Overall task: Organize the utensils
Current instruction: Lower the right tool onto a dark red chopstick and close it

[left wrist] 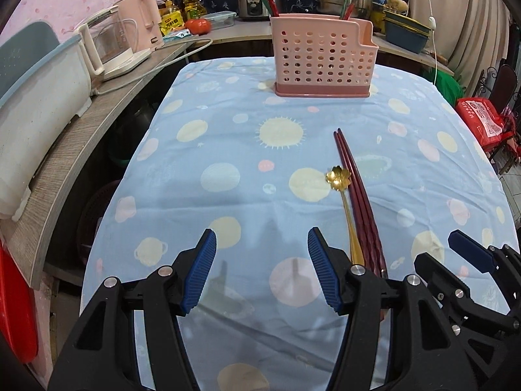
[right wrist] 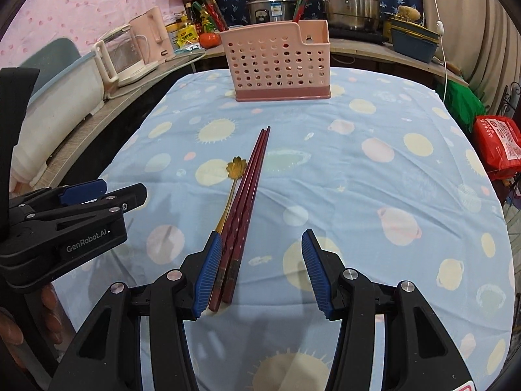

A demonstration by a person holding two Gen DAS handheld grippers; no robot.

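A pair of dark red chopsticks (left wrist: 358, 195) (right wrist: 250, 189) lies lengthwise on the blue patterned tablecloth (left wrist: 228, 150). A gold spoon (left wrist: 338, 177) (right wrist: 235, 166) with a flower-shaped bowl lies against their left side. A pink perforated utensil holder (left wrist: 322, 55) (right wrist: 280, 62) stands at the far end with chopsticks in it. My left gripper (left wrist: 262, 231) is open over bare cloth, left of the spoon's handle. My right gripper (right wrist: 260, 234) is open, and the chopsticks' near ends lie between its fingers beside the left pad, unpinched. Each gripper shows in the other view (left wrist: 434, 249) (right wrist: 125, 189).
A grey counter (left wrist: 81, 137) runs along the left with a glass kettle (left wrist: 110, 45) and a white tub (left wrist: 35, 97). Pots, oil bottles and a tomato (left wrist: 197, 26) stand behind the table. A red bag (right wrist: 498, 143) sits off the right edge. A person's fingers (right wrist: 49, 309) hold the left gripper.
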